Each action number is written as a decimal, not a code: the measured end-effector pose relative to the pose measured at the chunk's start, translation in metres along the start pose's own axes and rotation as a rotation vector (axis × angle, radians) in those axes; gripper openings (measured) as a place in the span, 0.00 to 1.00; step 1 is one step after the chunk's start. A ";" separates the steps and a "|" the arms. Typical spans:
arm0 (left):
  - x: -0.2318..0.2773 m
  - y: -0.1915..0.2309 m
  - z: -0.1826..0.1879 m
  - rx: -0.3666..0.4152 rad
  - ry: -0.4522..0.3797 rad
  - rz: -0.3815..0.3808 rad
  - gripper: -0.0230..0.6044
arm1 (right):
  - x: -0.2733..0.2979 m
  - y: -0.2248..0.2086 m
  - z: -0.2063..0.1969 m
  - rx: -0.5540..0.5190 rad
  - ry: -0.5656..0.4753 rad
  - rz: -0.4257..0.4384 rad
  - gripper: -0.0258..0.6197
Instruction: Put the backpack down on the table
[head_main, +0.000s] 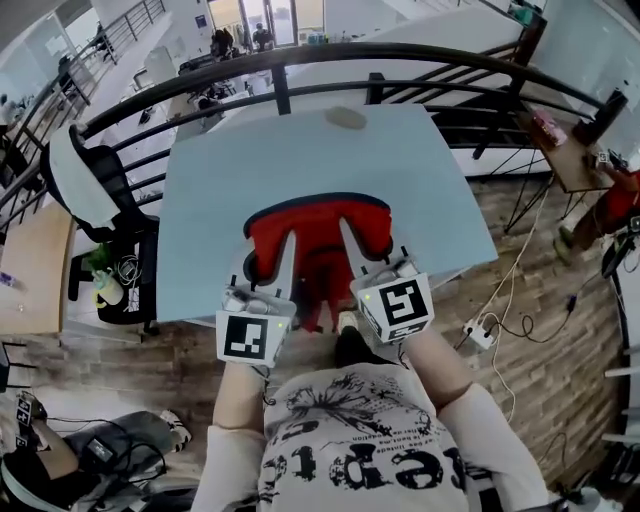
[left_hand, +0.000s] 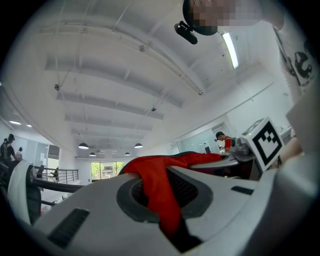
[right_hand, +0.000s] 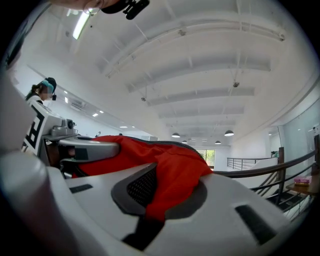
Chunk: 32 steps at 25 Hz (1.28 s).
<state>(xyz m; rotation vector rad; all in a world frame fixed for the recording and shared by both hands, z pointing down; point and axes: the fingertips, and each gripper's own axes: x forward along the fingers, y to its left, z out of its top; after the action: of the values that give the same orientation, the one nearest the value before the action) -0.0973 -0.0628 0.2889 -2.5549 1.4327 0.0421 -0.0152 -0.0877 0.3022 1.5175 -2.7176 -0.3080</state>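
Observation:
A red backpack (head_main: 320, 240) with dark trim hangs between my two grippers over the near edge of the pale blue table (head_main: 300, 160). I cannot tell whether it rests on the tabletop. In the head view the left gripper (head_main: 288, 245) holds its left side and the right gripper (head_main: 349, 230) its right side. Red fabric (left_hand: 155, 185) is pinched between the left gripper's (left_hand: 167, 212) jaws in the left gripper view. The right gripper (right_hand: 152, 205) is likewise shut on red cloth (right_hand: 175, 165) in the right gripper view. Both grippers point roughly level.
A small brownish object (head_main: 346, 118) lies near the table's far edge. A black curved railing (head_main: 300, 68) runs behind the table. A white and black chair (head_main: 85, 180) and a wooden desk (head_main: 35, 270) stand at the left. A power strip (head_main: 480, 335) and cables lie on the floor at the right.

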 end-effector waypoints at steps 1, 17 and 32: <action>0.014 0.006 -0.001 0.001 0.001 0.014 0.09 | 0.012 -0.010 -0.001 -0.002 -0.006 0.014 0.08; 0.218 0.112 -0.029 0.012 -0.019 0.162 0.09 | 0.205 -0.141 -0.033 0.011 0.014 0.153 0.08; 0.336 0.205 -0.125 -0.029 0.057 0.101 0.09 | 0.345 -0.199 -0.112 0.027 0.091 0.094 0.08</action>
<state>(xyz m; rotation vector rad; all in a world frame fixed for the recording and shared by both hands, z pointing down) -0.1036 -0.4736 0.3337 -2.5235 1.5921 0.0061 -0.0177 -0.4988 0.3474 1.3680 -2.7218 -0.1967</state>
